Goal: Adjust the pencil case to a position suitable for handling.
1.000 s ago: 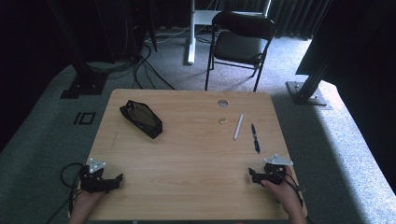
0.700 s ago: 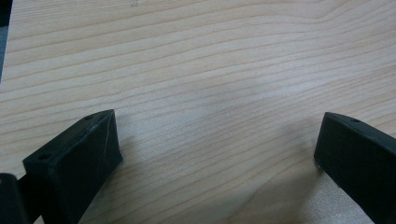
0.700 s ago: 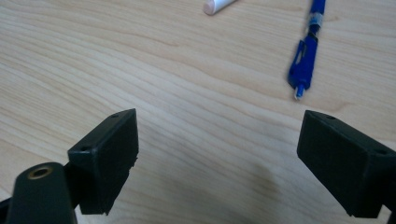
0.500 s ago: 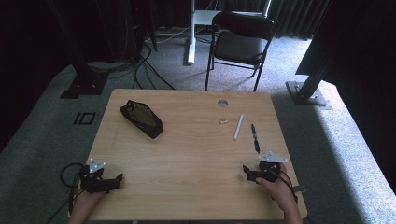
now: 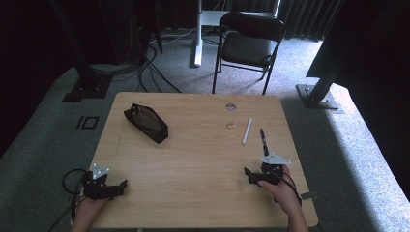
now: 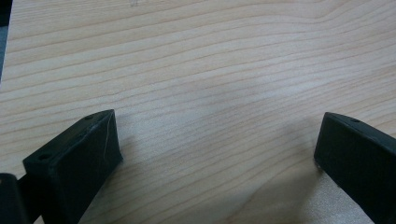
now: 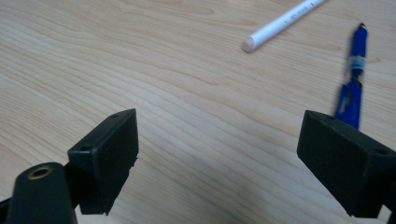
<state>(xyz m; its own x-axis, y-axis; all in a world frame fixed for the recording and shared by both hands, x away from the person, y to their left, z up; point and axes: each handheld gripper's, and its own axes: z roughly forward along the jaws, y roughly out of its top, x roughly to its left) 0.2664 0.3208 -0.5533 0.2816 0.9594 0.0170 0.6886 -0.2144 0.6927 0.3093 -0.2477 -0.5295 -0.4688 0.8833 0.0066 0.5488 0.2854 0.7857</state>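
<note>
We see one wooden table (image 5: 193, 159) w/ two grippers on its near edge, and we take the blue pen (image 5: 263, 139) as our landmark. The right gripper (image 5: 255, 176) sits just in front of the blue pen, on the person's side; its jaws are spread wide w/ nothing between them, only bare wood, and the pen's lower end shows just beyond its right jaw in the right gripper view. One white pen (image 5: 247, 131) lies just left of the blue pen, approx. parallel to it, not touching. One small tan piece (image 5: 231, 125) is a bit further left of the white pen. One round grey spot (image 5: 230, 106) is behind them, near the far edge. One black pouch (image 5: 145, 123) lies well to the left of the blue pen. The left gripper (image 5: 112, 188) is far left of the blue pen, at the near corner, jaws also wide apart and holding nothing. Behind the table stands one black chair (image 5: 249, 41).
</note>
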